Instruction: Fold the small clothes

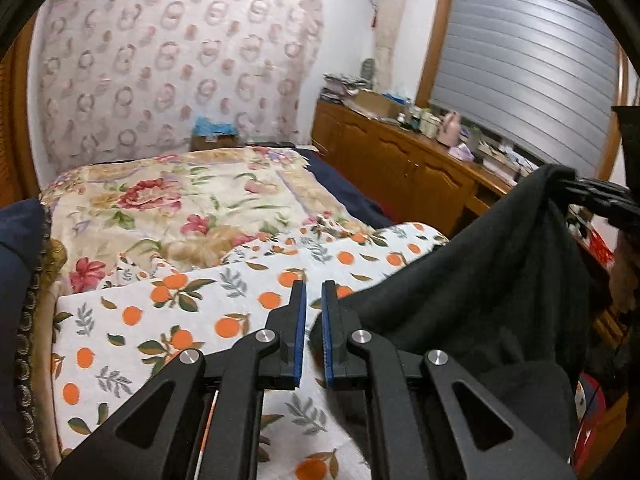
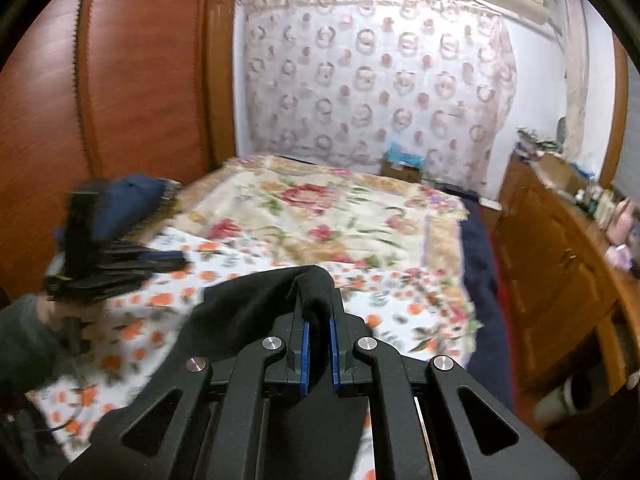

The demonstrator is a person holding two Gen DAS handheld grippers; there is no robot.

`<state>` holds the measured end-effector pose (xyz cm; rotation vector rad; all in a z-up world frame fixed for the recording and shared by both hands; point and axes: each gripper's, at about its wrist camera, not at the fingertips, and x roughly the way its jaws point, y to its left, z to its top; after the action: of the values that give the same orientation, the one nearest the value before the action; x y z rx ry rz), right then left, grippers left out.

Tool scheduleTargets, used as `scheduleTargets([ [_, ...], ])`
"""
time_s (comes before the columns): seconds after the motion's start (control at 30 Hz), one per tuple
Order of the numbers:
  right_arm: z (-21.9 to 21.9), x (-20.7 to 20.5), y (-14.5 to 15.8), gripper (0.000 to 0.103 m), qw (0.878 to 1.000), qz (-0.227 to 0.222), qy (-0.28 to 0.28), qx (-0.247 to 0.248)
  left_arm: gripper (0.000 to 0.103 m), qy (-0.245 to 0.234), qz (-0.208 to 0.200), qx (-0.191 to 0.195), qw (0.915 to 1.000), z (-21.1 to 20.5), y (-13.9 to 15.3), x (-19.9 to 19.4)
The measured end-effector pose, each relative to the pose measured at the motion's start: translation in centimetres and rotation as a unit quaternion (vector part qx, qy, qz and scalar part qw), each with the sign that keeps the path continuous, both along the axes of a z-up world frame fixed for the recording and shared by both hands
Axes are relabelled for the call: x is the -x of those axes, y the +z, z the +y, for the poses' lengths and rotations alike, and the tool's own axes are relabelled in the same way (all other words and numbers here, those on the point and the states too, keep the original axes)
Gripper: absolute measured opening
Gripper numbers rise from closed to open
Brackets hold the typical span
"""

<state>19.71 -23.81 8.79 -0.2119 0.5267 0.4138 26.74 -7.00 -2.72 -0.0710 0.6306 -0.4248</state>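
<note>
Black cloth (image 2: 256, 312), a small dark garment, bunches up between the blue-padded fingers (image 2: 306, 356) of the right gripper (image 2: 319, 354), which are pinched nearly together on a fold of it. From there the fabric droops down and across toward the left gripper (image 1: 314, 334), whose fingers are also drawn narrow; in its own view the cloth's edge sits right against the inner pad of one finger, though whether that pinch has a real bite on the hem I cannot tell. So the garment hangs in the air between the two grippers, above the orange-print sheet (image 1: 168, 320) that lies over the flowered blanket (image 1: 168, 200) on the bed.

I'd say this is the lift-and-spread before the first fold, with the folding itself not yet done.

What could go wrong: the left hold looks shallow (only a sliver of cloth appears at the pads), so pulling the two hands apart to stretch the piece flat may tug that edge free and drop one side in a heap. The right side holds a thick wad, not a clean corner, which would likely lay the garment down twisted. Thin knit also tends to creep out from a pinch under tension.
</note>
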Motion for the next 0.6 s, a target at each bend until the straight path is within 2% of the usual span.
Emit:
scheduleTargets([
  [0.07, 0.2, -2.2, -1.5, 0.007, 0.999, 0.001, -0.034, 0.037, 0.009, 0.006, 0.006, -0.005, 0.9999, 0.1, -0.4, -0.2],
  [0.13, 0.2, -5.0, -4.2, 0.007, 0.997, 0.039, -0.054, 0.047, 0.009, 0.006, 0.017, -0.012, 0.9998, 0.0, -0.8, -0.3],
  [0.2, 0.0, -7.2, -7.1, 0.007, 0.992, 0.083, -0.072, 0.059, 0.018, -0.002, 0.03, -0.024, 0.9993, -0.2, -1.3, -0.2],
  [0.23, -0.3, -7.9, -8.4, 0.011, 0.989, 0.105, -0.081, 0.058, 0.029, -0.005, 0.032, -0.027, 0.9991, -0.2, -1.5, 0.0],
  [0.27, -0.5, -8.1, -9.1, 0.02, 0.988, 0.116, -0.085, 0.056, 0.043, -0.009, 0.031, -0.029, 0.9991, -0.3, -1.7, 0.1],
  [0.37, -1.4, -7.0, -9.2, 0.041, 0.989, 0.11, -0.093, 0.034, 0.06, -0.021, 0.032, -0.03, 0.9988, -0.3, -1.8, 0.9],
  [0.4, -1.7, -6.6, -8.9, 0.044, 0.989, 0.107, -0.093, 0.025, 0.065, -0.024, 0.039, -0.028, 0.9986, -0.3, -1.9, 1.0],
  [0.43, -1.8, -6.0, -8.6, 0.046, 0.99, 0.104, -0.095, 0.02, 0.073, -0.027, 0.042, -0.023, 0.9985, -0.2, -1.9, 1.2],
  [0.6, -3.2, -1.1, -8.0, 0.046, 0.993, 0.093, -0.073, -0.017, 0.082, -0.04, 0.04, -0.021, 0.9982, -0.4, -1.4, 2.8],
])
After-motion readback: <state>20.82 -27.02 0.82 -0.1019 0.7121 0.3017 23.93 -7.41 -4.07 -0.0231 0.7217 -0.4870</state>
